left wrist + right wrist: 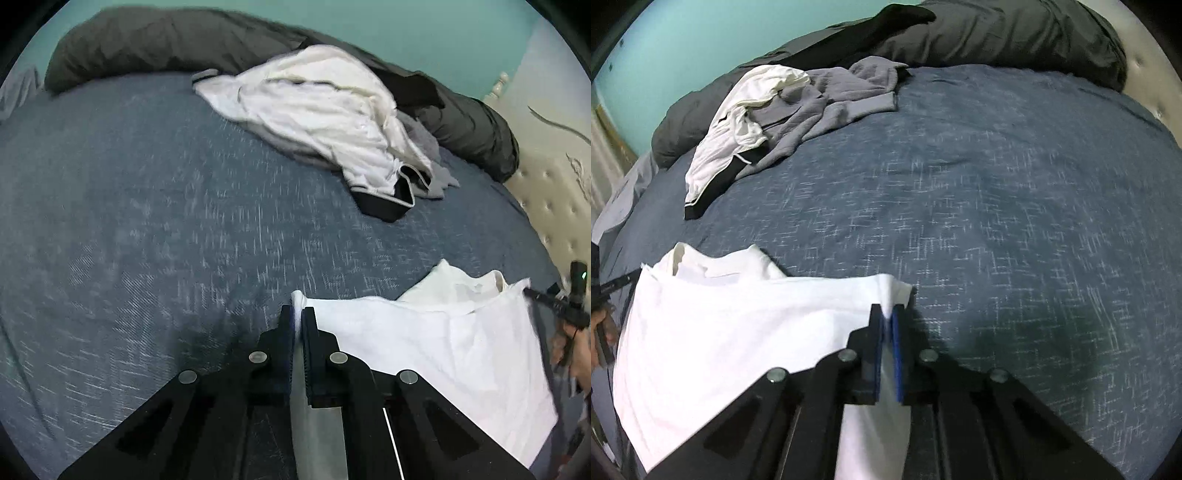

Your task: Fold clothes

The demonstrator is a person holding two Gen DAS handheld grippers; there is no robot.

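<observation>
Left claw (298,317): black jaws clamped on one corner of the white cotton T-shirt (443,343). Right claw (887,315): blue-padded jaws pinched tight on the opposite corner of the same garment (738,332). The shirt lies spread between them at the near edge of the blue woven bedspread (166,221), collar facing away. Farther off, a crumpled white-and-black garment (720,147) overlaps a grey sweatshirt (831,99). Dark grey pillows (147,40) line the far edge.

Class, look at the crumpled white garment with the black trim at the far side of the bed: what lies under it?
A grey garment lies partly under the white garment, spreading out beside it on the blue bedspread. How far the grey one reaches underneath is covered.
</observation>
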